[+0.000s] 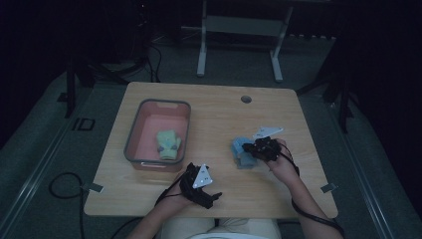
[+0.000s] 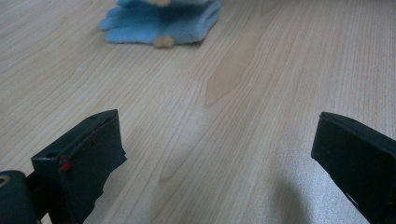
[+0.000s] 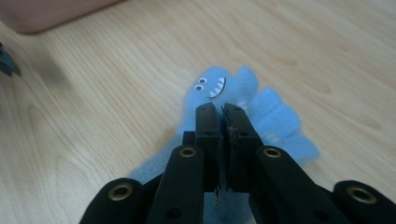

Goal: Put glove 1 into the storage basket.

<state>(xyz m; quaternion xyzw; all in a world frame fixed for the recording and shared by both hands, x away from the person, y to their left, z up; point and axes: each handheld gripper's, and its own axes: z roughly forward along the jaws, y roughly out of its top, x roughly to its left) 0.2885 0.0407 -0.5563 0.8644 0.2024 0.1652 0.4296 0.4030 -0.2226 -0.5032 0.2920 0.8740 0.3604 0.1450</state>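
Tool on the right (image 1: 255,147), seen from the high view, is clamped on a small blue plush toy (image 1: 241,152) lying right of centre on the pale wooden tabletop (image 1: 219,112), while the left tool (image 1: 209,196) rests near the front edge with nothing in it, well apart from the toy. A grey-rimmed pink bin (image 1: 133,144) stands on the left half of the tabletop and holds a pale green plush piece (image 1: 168,143); a round cable hole (image 1: 246,98) sits near the far edge. Around the tabletop the room is dark, with grey carpet, cables and the white legs of a stand (image 1: 201,59) behind. Along the left tool (image 2: 212,154) in the left gripper view the jaws stand wide apart over bare wood grain, and the blue toy (image 2: 159,23) lies farther off at the top. From the right gripper view the right tool (image 3: 223,114) has its jaws pinched together on the fleece of the toy (image 3: 266,112), just below its printed eyes and toothy grin. It looks soft, light and floppy, so it should sag when lifted; nothing about it seems fragile or slippery. A pinch on a thick fold near the body seems safer than a thin edge. The smooth wood will probably let it slide rather than snag.
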